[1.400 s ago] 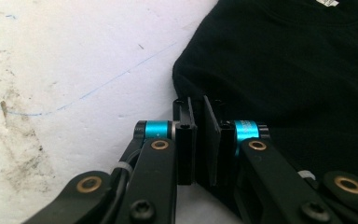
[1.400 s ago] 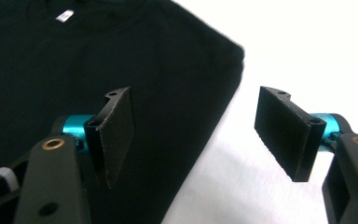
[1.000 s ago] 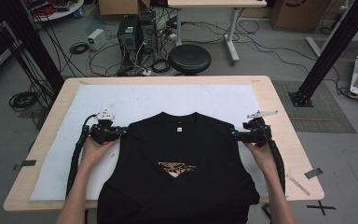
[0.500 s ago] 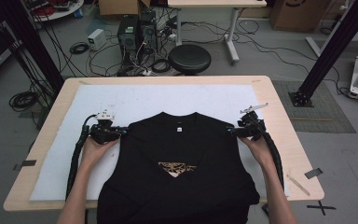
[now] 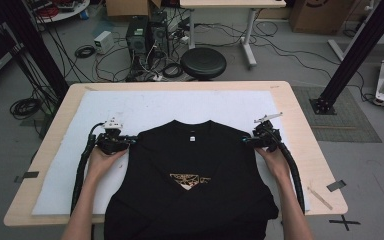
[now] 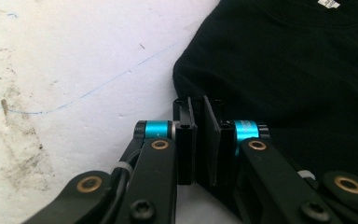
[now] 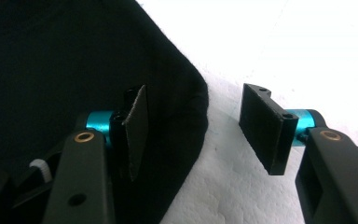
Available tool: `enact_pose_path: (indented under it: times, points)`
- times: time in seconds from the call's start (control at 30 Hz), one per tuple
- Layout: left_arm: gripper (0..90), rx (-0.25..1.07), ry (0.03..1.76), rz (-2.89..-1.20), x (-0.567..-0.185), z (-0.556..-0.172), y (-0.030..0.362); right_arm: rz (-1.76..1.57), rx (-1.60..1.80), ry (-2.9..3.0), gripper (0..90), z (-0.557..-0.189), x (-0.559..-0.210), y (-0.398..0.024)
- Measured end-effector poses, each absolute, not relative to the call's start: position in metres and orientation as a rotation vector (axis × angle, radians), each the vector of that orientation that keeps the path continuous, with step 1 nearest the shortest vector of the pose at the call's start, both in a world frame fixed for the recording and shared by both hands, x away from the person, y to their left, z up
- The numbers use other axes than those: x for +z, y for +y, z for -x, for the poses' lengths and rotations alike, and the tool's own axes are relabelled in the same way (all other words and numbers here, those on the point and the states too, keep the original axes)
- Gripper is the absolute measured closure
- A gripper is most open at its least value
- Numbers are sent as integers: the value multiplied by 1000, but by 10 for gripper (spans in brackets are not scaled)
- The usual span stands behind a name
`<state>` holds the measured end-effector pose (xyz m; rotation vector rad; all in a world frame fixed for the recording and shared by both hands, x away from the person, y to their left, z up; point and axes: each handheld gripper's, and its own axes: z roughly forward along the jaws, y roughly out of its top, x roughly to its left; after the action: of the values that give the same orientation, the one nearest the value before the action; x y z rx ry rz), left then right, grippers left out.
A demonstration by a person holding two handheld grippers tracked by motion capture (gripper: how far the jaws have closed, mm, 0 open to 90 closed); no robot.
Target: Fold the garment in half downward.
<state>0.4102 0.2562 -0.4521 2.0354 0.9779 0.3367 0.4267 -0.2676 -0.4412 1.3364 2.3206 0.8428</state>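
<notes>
Foam sheet point(image 5: 145, 107), white and smudged, covers our wooden desk point(image 5: 307, 150); beyond stand cables, computer boxes and a round stool point(image 5: 203, 63). Our black T-shirt point(image 5: 190, 200) lies flat at the middle, gold print up, hem cut off below. Our left gripper point(image 5: 130, 141) pinches its left shoulder; whether cloth sits between is hard to see. Our right gripper point(image 5: 246, 140) has been closing, jaws apart around the right shoulder edge.

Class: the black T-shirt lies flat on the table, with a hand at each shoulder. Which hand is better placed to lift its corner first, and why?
Left. The left tongs are shut at the T-shirt shoulder edge; the right tongs have just been closing but are open, fabric between them unpinched.
</notes>
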Motion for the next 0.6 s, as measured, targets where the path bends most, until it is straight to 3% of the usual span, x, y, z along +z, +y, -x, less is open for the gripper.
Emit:
enact_pose_path:
  times: [0.17, 0.27, 0.33, 0.6]
  points:
    - [834, 338, 976, -2039, -452, -410, 256, -1332, 847, 2300, 457, -425, -443, -266]
    - [834, 338, 975, -2039, -452, -410, 256, -1327, 872, 2280, 536, -422, -444, -266]
    - [834, 335, 976, -2039, -452, -410, 257, -1319, 900, 2272, 643, -419, -445, -265]
    - [834, 335, 979, -2034, -452, -410, 256, -1342, 977, 2251, 802, -417, -449, -267]
